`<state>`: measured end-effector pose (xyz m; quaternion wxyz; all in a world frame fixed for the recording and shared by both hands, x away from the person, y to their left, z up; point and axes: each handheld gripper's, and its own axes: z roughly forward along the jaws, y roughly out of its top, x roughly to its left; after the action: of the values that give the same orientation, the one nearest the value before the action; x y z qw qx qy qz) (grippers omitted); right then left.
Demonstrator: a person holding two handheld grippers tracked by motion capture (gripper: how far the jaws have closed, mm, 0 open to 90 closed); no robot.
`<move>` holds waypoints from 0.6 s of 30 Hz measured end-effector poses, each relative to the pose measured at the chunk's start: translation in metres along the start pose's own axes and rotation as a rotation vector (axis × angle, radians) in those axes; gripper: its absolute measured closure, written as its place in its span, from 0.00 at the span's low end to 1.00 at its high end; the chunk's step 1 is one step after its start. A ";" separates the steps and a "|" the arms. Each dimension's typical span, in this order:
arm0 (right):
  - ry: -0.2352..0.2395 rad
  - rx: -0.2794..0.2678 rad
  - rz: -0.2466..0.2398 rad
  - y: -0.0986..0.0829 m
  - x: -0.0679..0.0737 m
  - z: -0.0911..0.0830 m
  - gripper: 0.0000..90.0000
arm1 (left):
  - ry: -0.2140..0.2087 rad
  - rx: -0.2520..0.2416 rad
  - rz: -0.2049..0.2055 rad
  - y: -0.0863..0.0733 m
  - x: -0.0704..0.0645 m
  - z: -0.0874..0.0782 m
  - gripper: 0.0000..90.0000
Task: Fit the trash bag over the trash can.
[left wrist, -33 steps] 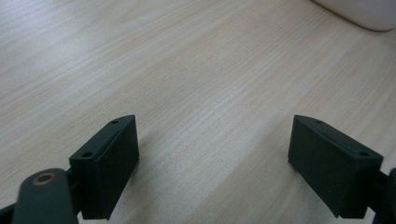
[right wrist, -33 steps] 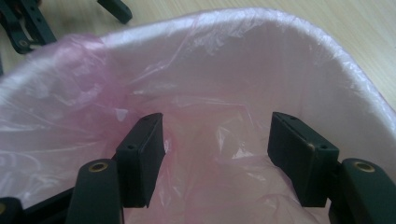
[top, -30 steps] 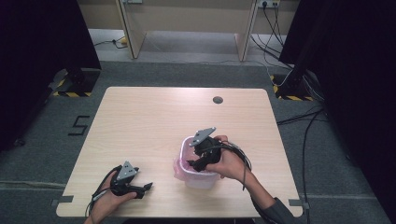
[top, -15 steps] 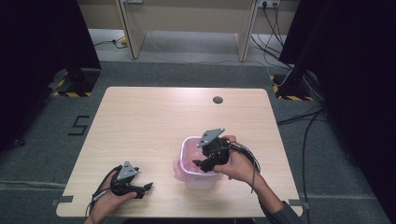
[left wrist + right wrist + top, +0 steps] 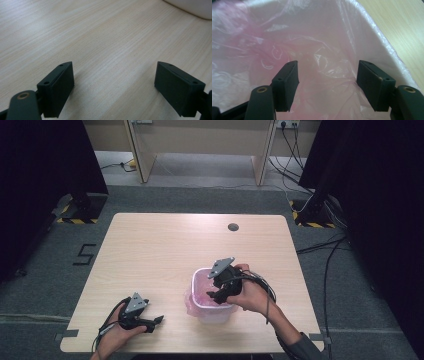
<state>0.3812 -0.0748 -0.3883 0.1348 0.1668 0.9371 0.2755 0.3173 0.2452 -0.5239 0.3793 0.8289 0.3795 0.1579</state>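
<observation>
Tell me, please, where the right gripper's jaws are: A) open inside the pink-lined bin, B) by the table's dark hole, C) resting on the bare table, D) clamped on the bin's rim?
A: the right gripper has its jaws apart with nothing between them, above the pink liner inside the bin.

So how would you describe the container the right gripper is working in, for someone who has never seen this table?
On the wooden table, look near the front edge, right of centre. The small white bin stands there, lined with a thin pink plastic bag, with the open right gripper reaching into it.
</observation>
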 end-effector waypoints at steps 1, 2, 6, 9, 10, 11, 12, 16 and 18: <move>0.000 0.000 0.000 0.000 0.000 0.000 0.38 | 0.000 0.000 0.000 0.000 0.000 0.000 0.17; 0.009 -0.011 0.003 0.000 -0.001 -0.001 0.38 | 0.000 0.000 0.000 0.000 0.000 0.000 0.17; 0.024 -0.092 0.036 -0.001 -0.004 -0.015 0.38 | -0.001 -0.001 -0.002 0.000 0.000 0.000 0.17; 0.020 -0.169 0.064 -0.004 -0.006 -0.030 0.38 | 0.000 0.000 0.000 0.000 0.000 0.000 0.17; 0.007 -0.217 0.087 -0.006 -0.008 -0.038 0.38 | -0.001 0.000 -0.001 0.000 0.000 0.000 0.17; 0.007 -0.217 0.087 -0.006 -0.008 -0.038 0.38 | -0.001 0.000 -0.001 0.000 0.000 0.000 0.17; -0.011 -0.261 0.113 -0.010 -0.011 -0.046 0.38 | -0.001 -0.001 -0.001 0.000 0.000 0.000 0.17; -0.044 -0.300 0.150 -0.016 -0.016 -0.054 0.38 | -0.005 -0.001 -0.003 0.000 0.000 0.000 0.17; -0.060 -0.322 0.183 -0.022 -0.020 -0.060 0.38 | -0.006 -0.002 -0.004 0.000 0.001 0.000 0.17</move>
<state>0.3736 -0.1285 -0.3491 0.1618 0.2357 0.8575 0.4277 0.3177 0.2456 -0.5240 0.3815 0.8283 0.3800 0.1550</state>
